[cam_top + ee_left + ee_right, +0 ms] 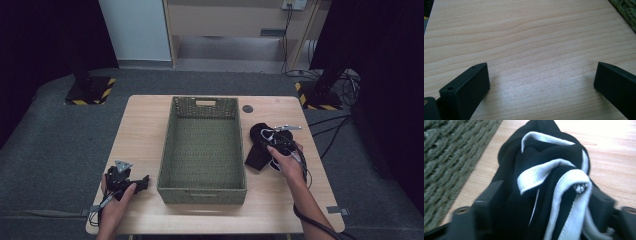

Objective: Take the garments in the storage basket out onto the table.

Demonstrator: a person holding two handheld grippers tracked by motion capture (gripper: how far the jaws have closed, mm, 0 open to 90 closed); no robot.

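Observation:
A black garment with white ribbed trim [257, 152] lies bunched on the wooden table [140, 130], just right of a green woven basket [202, 192]. My right gripper [280, 136] sits on the garment's far end. In the right gripper view the garment [536, 152] stands in folds between the two jaws and fills the gap, so my right gripper [546, 195] looks shut on it. My left gripper [141, 182] rests near the table's front left corner. It [541, 75] is open over bare wood with nothing between its jaws.
The basket is empty and takes up the table's middle; its corner [626, 12] and its wall [449, 157] show in the gripper views. A small dark disc [247, 108] lies behind the garment. Two stands with striped bases [90, 91] and cables are on the floor beyond.

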